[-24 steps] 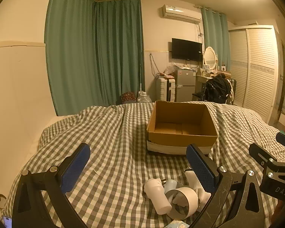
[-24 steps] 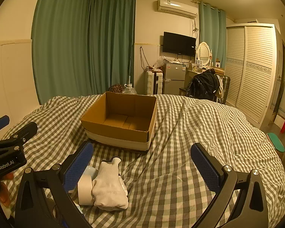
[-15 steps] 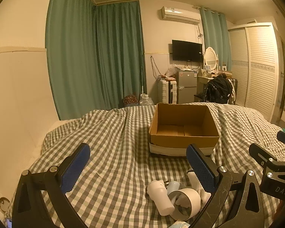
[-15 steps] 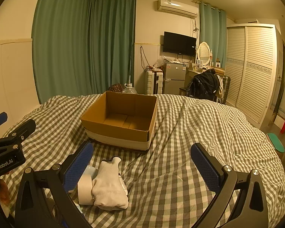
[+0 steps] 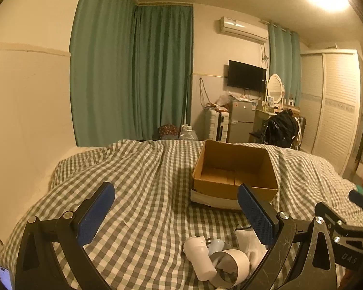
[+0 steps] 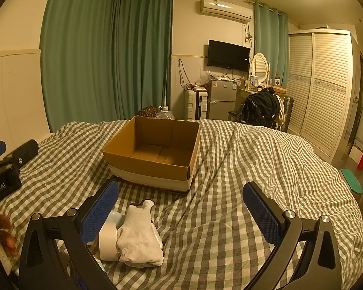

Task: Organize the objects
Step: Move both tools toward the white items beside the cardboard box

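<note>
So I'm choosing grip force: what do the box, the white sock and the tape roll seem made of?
Box: brown corrugated cardboard, matte, with a pale band around its base.
White sock: soft knit fabric, ribbed texture, slumped shape.
Tape roll: looks like pale paper tape on a hollow core, though plastic is possible.

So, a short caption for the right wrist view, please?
Open right gripper above white sock and tape roll; empty cardboard box beyond.

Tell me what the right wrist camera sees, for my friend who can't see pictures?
An open, empty cardboard box sits on a checked bed. Nearer, white socks and a tape roll lie by the open right gripper.
</note>
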`<state>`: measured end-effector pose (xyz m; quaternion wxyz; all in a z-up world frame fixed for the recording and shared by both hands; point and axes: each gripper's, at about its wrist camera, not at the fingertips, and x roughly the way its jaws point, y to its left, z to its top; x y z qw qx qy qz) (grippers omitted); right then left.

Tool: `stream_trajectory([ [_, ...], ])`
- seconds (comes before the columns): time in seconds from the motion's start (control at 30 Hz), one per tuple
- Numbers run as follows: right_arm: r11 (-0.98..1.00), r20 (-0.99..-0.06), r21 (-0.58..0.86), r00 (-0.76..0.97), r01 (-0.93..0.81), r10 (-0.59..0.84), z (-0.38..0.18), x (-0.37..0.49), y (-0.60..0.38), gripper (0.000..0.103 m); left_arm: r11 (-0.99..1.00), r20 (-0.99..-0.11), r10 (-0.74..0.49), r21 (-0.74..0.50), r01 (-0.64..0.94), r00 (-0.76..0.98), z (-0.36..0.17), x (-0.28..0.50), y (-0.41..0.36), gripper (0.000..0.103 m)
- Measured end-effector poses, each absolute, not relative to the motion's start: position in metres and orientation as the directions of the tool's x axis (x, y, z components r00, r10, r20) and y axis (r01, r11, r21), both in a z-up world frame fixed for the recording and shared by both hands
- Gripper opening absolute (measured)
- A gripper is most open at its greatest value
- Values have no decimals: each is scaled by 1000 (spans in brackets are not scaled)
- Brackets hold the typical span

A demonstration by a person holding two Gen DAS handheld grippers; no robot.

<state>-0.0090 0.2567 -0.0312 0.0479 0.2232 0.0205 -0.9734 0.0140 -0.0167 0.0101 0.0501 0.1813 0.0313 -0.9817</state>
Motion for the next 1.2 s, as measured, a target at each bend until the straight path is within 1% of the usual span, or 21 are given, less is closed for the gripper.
stream_trajectory([
  [0.07, -994, -438, -19, -895, 103, -85, -32, -9, 257, 103, -992, -367, -71, -69, 103, -927, 10, 13, -20, 103],
  [0.13, -994, -440, -20, -894, 104, -84, -32, -10, 257, 103, -994, -376, -59, -67, 91, -925, 11, 13, -20, 103],
  [0.27, -994, -443, -22, -893, 107, -86, -32, -10, 255, 103, -997, -392, -73, 22, 70, -917, 12, 12, -10, 103],
  [0.3, -994, -443, -22, -892, 108, -87, -31, -9, 255, 103, -997, -395, -71, 26, 66, -916, 12, 11, -9, 103],
  [0.47, -992, -443, -28, -892, 121, -96, -28, -8, 251, 103, -999, -409, -45, 8, 46, -911, 12, 11, -10, 103],
  [0.67, -990, -447, -33, -888, 139, -110, -24, -6, 248, 103, -999, -406, -43, 34, 32, -913, 13, 14, -5, 103],
  [0.87, -987, -454, -38, -882, 156, -122, -22, -7, 246, 103, -999, -442, -30, 44, 11, -897, 8, 9, -3, 103],
  [1.0, -985, -498, -32, -857, 172, -133, -29, -15, 244, 103, -999, -495, -20, 47, -4, -869, -4, -2, -2, 103],
  [1.2, -978, -623, -20, -768, 207, -150, -60, -38, 237, 103, -997, -606, -34, 79, -17, -795, -38, -25, 3, 103],
])
